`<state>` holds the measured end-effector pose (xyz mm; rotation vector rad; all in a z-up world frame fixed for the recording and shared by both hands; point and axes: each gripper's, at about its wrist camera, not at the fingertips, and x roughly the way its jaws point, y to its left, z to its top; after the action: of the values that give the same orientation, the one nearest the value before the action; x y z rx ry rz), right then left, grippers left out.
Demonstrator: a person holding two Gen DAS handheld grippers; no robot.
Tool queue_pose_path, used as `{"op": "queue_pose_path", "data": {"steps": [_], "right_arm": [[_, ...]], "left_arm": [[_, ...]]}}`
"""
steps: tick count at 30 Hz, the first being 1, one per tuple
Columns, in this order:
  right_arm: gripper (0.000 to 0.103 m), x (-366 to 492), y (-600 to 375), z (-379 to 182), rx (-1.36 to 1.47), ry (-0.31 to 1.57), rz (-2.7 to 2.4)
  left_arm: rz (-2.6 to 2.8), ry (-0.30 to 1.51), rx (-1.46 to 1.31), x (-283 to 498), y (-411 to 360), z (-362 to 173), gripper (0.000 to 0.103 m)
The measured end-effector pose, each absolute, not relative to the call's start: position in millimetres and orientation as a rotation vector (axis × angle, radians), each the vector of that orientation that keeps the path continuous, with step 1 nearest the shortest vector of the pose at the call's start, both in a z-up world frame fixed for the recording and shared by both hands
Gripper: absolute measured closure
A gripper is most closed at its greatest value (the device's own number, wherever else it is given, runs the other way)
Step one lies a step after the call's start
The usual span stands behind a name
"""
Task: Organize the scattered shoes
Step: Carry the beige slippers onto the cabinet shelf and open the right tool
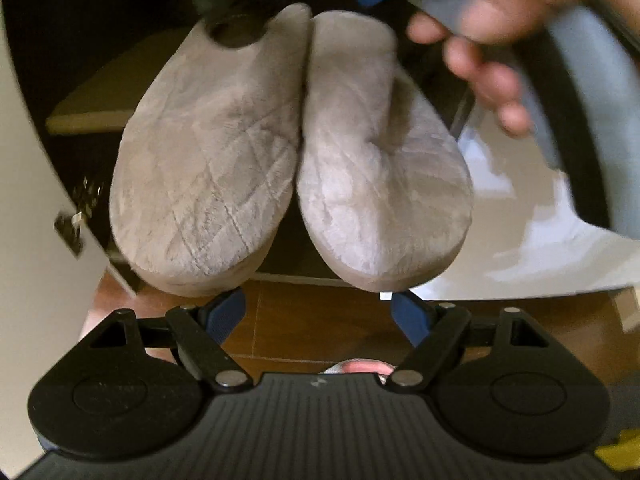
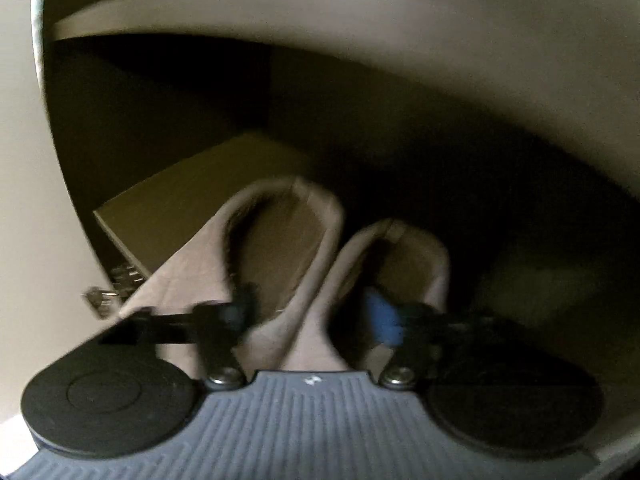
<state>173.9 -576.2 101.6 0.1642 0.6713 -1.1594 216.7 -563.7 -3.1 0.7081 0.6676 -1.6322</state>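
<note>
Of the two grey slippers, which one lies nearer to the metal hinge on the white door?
The slipper on the left in both views: it lies beside the hinge, while the other slipper is on its far side.

Grey-beige quilted plush slippers point(image 1: 288, 152); blue-padded black tool point(image 1: 320, 316); reddish-brown tiled floor point(image 1: 320, 332).

I am working at a shoe cupboard in a home. A pair of plush grey slippers point(image 1: 288, 152) sits side by side on a pale wooden shelf point(image 2: 192, 196) inside a dark compartment, with another shelf board point(image 2: 280, 12) above at twelve o'clock. A white cupboard door point(image 1: 24, 200) with a metal hinge point(image 1: 74, 224) stands open at nine o'clock. Brown floor tiles point(image 1: 320, 328) run along at six o'clock below the cupboard.
</note>
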Motion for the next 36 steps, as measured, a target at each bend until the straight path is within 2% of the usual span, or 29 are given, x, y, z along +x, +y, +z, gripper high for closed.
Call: {"op": "queue_pose_path", "data": {"steps": [1,3,5,7,11,12,14,17,24,32,36], "right_arm": [[0.016,173,-566,104,0.113,0.664,-1.150],[0.025,159,-523,112,0.126,0.664,-1.093],[0.044,143,-500,117,0.232,0.650,-1.128],[0.050,115,-488,120,0.502,0.641,-1.195],[0.051,74,-483,91,1.020,0.538,-1.224],[0.055,73,-485,83,1.077,0.537,-1.219],[0.073,84,-497,51,1.129,0.604,-1.203],[0.081,99,-513,46,1.106,0.606,-1.191],[0.080,134,-548,62,1.035,0.580,-1.265],[0.080,161,-594,69,1.016,0.550,-1.307],[0.080,172,-612,70,1.012,0.556,-1.297]], "left_arm": [[-1.650,0.638,0.725,215,-564,-1,0.023],[-1.697,0.578,0.768,214,-566,4,0.023],[-1.742,0.525,0.827,213,-567,5,0.023],[-1.773,0.485,0.890,211,-567,3,0.023],[-1.834,0.390,0.996,207,-568,-1,0.023],[-1.848,0.366,1.028,205,-569,-2,0.023],[-1.881,0.325,1.094,203,-571,-6,0.023],[-1.910,0.254,1.181,200,-574,-13,0.023],[-1.898,0.240,1.180,210,-606,-12,0.024],[-1.905,0.140,1.218,200,-649,-23,0.024],[-1.861,0.193,1.154,196,-652,-30,0.024]]}}
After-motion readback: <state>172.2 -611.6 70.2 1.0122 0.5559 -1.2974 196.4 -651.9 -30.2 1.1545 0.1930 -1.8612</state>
